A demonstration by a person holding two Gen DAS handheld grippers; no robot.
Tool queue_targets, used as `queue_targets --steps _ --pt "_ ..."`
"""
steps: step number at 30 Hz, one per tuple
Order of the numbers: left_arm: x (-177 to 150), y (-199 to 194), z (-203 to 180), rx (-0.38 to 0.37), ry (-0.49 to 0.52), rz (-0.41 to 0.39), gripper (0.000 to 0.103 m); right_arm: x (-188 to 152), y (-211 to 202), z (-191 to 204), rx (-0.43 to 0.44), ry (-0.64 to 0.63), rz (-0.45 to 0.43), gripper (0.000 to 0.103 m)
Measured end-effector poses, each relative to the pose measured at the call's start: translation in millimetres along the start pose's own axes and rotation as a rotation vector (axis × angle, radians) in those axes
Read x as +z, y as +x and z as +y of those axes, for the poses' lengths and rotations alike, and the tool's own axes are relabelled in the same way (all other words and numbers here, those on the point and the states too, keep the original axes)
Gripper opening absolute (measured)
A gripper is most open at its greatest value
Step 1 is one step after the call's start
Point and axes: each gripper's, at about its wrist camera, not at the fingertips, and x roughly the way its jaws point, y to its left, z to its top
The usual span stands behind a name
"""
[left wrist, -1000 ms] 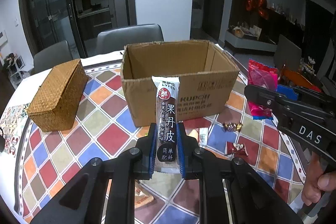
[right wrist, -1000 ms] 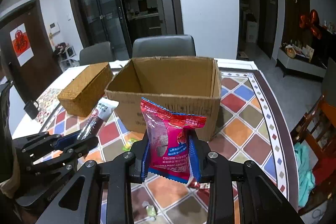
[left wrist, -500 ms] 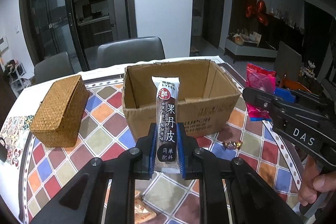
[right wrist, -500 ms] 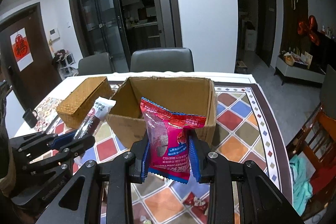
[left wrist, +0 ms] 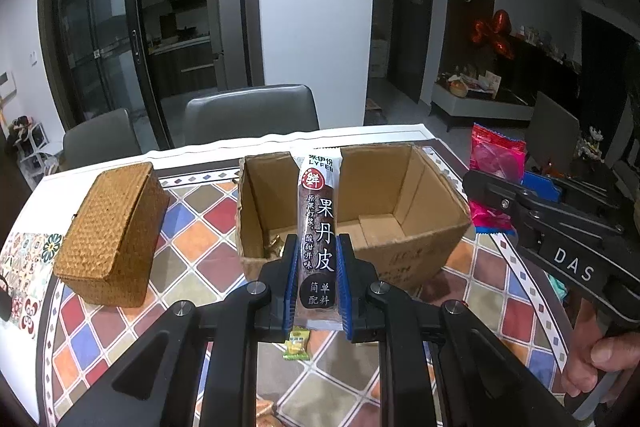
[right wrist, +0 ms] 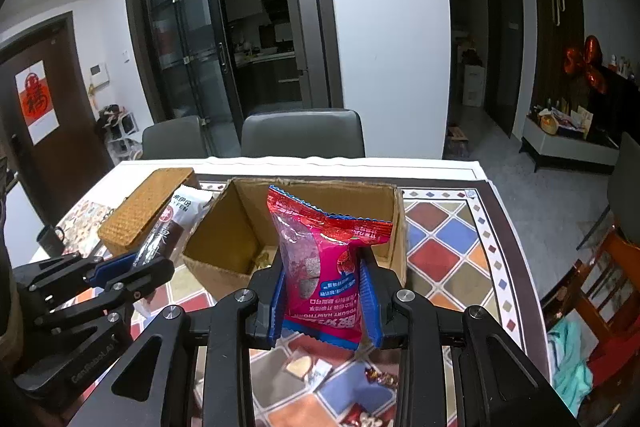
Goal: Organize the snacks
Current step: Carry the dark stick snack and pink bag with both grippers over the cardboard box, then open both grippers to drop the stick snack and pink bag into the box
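My left gripper (left wrist: pixel 318 267) is shut on a long dark fruit-leather bar (left wrist: pixel 319 227) with a white top, held upright over the near wall of the open cardboard box (left wrist: pixel 424 255). My right gripper (right wrist: pixel 325 291) is shut on a pink hawthorn snack bag (right wrist: pixel 328 267), held above the box's near edge (right wrist: pixel 216 267). The bag also shows at the right of the left wrist view (left wrist: pixel 494 163), and the bar at the left of the right wrist view (right wrist: pixel 168 231). A small gold candy (left wrist: pixel 274 243) lies inside the box.
A woven wicker basket with a lid (left wrist: pixel 112 227) stands left of the box on the chequered tablecloth (left wrist: pixel 192 239). Loose sweets lie under the grippers (left wrist: pixel 296 341) (right wrist: pixel 380 377). A dark mug (right wrist: pixel 50 239) stands at the table's left edge. Grey chairs (left wrist: pixel 252 115) stand behind the table.
Both grippers have risen and moved forward with their snacks, so I now look down into the box from above its near wall. Both grips are unchanged.
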Motion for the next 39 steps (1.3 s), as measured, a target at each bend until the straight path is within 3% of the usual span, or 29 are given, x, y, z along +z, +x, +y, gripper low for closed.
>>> queue_targets --steps 18,36,37,39 --pt "21.1 47.8 15.8 -0.01 -0.039 0.018 0.019 15.3 45.6 -2.5 0.0 -0.002 0.025 0.033" --pt "12.8 86.6 20.8 -0.052 -0.052 0.078 0.02 15.3 77.5 -4.8 -0.01 -0.01 0.084 0.033" --pt "12.5 86.3 21.0 -0.044 -0.053 0.074 0.021 15.9 77.8 -3.8 -0.013 -0.011 0.082 0.033" --pt "12.9 84.6 21.9 -0.04 -0.053 0.071 0.035 16.6 77.9 -2.0 -0.024 -0.02 0.08 0.035"
